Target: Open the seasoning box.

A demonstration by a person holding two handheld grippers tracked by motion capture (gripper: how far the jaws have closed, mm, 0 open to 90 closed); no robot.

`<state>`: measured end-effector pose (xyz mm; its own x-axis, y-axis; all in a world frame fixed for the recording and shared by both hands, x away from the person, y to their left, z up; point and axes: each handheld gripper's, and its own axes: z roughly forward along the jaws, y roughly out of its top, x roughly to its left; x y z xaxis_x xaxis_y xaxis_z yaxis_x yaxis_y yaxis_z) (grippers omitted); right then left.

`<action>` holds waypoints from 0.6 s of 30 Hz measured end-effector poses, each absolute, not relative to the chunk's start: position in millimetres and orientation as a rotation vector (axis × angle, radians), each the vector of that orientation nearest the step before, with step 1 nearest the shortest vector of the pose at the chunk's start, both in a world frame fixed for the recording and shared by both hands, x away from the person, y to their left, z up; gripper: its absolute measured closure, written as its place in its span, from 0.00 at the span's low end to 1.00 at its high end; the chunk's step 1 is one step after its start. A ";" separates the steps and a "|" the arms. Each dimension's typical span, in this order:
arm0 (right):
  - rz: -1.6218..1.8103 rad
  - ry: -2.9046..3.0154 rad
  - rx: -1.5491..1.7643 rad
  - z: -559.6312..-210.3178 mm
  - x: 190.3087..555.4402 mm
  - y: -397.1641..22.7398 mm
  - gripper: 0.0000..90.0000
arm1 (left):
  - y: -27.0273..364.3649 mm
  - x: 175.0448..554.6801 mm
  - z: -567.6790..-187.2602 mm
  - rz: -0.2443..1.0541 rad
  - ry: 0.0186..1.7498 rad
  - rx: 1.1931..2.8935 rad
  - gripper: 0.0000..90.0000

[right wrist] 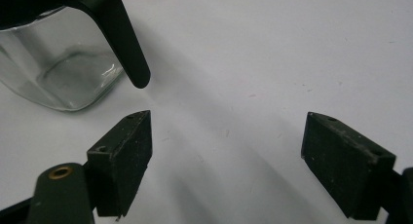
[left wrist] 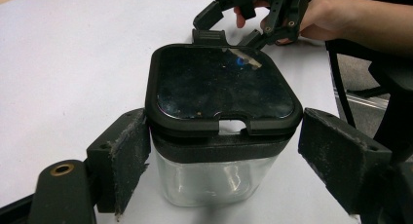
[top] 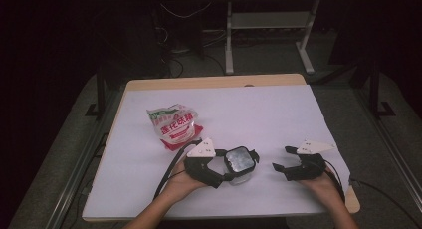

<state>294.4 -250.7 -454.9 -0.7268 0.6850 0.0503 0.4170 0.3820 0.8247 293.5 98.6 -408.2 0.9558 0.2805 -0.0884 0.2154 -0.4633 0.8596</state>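
High view: glass jar point(top: 241, 164) with black clip lid point(left wrist: 224, 85) stands near the table's point(top: 149, 189) near edge, right of the white and red bag point(top: 175, 127). Left gripper point(top: 234, 170) brackets the jar, jaws on both sides with the pads not quite pressing, probably to steady it. Right gripper point(top: 282, 158), jaws wide and empty, rests on the table just right of the jar, aimed left at its latch, the wrist low.

A wooden desk point(top: 209, 82) carries a white sheet point(top: 259, 114) that covers nearly all of its top. On the sheet stand a clear glass jar point(top: 240, 162) with a black lid, near the front edge, and a printed food bag point(top: 174, 125) farther back, to the left.
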 end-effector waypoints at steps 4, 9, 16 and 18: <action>1.269 2.346 0.969 -454.9 294.4 -250.7 0.21 | 97.9 293.0 -407.6 0.080 0.354 2.067 0.21; 1.268 2.347 0.966 -455.2 294.6 -250.7 0.21 | 98.1 292.1 -405.1 0.084 0.357 2.061 0.21; 1.269 2.345 0.968 -455.1 294.7 -250.7 0.21 | 99.0 291.3 -399.5 0.101 0.356 2.040 0.23; 1.265 2.347 0.967 -455.0 294.6 -250.7 0.21 | 99.1 290.9 -398.1 0.095 0.340 2.030 0.25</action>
